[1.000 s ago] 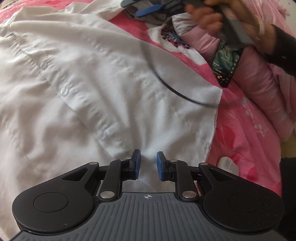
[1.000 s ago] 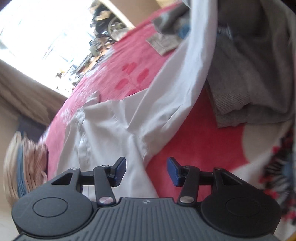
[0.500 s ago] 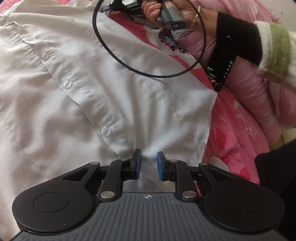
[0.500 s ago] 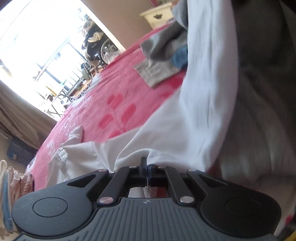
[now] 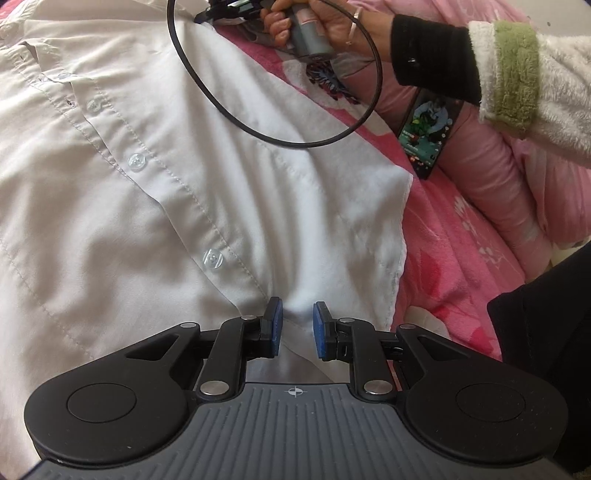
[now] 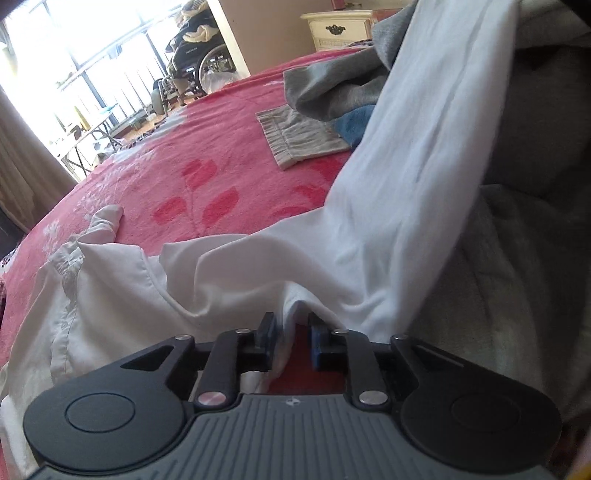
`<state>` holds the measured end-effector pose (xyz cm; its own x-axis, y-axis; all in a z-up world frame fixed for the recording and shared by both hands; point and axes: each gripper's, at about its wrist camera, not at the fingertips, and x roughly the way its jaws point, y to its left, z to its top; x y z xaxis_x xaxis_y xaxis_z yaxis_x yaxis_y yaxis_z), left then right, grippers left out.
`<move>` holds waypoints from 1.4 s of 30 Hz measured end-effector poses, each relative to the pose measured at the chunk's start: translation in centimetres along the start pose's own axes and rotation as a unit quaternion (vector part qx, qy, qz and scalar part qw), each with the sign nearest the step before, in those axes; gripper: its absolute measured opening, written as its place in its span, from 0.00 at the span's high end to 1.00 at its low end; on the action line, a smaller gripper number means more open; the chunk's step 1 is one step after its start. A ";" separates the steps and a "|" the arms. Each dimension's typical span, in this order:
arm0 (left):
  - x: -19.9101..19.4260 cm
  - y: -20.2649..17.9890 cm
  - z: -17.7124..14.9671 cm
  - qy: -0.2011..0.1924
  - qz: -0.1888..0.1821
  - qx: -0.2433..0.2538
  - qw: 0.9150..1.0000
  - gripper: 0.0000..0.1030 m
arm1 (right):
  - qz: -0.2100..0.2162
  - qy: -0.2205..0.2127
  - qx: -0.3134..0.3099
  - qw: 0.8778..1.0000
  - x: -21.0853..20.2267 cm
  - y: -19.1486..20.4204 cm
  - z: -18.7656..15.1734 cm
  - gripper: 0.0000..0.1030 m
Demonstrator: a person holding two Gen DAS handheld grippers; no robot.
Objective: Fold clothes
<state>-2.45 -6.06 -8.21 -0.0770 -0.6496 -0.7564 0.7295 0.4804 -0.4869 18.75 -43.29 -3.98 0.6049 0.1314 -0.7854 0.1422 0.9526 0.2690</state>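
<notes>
The right tongs (image 6: pixel 291 338) have parted again around the white shirt (image 6: pixel 369 236).

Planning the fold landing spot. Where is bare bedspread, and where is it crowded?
Free: red bedspread between the white shirt and striped cloth, towards the window. Crowded: grey clothes pile right; phone, black cable and hand beside the shirt's far edge.
</notes>
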 end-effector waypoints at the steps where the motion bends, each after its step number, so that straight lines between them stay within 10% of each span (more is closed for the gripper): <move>1: 0.0 0.0 0.0 -0.001 -0.001 0.001 1.000 0.82 | -0.002 -0.005 -0.012 1.000 -1.7 0.0 -0.5 0.78; 9: -0.2 0.3 -0.2 -0.006 -0.011 0.007 1.000 0.82 | 0.104 0.097 -0.153 0.978 -9.7 3.0 -9.3 0.79; 13: -0.2 0.2 -0.2 -0.008 -0.010 0.017 1.000 0.82 | 0.080 0.183 -0.229 0.953 -10.5 1.9 -14.9 0.85; 17: -0.2 0.4 -0.4 -0.013 -0.008 0.014 1.000 0.82 | 0.040 0.200 -0.223 0.953 -12.8 0.4 -14.2 0.84; 26: -1.5 0.3 -0.5 -0.029 -0.004 0.014 0.999 0.81 | 0.088 0.069 -0.268 0.957 -12.0 7.3 -6.7 0.82; 42: -7.3 7.1 1.8 -0.121 0.072 -0.113 0.984 0.81 | 0.197 0.072 -0.298 0.931 -2.8 17.8 -9.1 0.78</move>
<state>4.52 1.09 -5.38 0.2006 -0.6734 -0.7116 0.5496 0.6786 -0.4872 12.46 -24.17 -2.05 0.3999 0.4976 -0.7697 -0.5554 0.7996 0.2284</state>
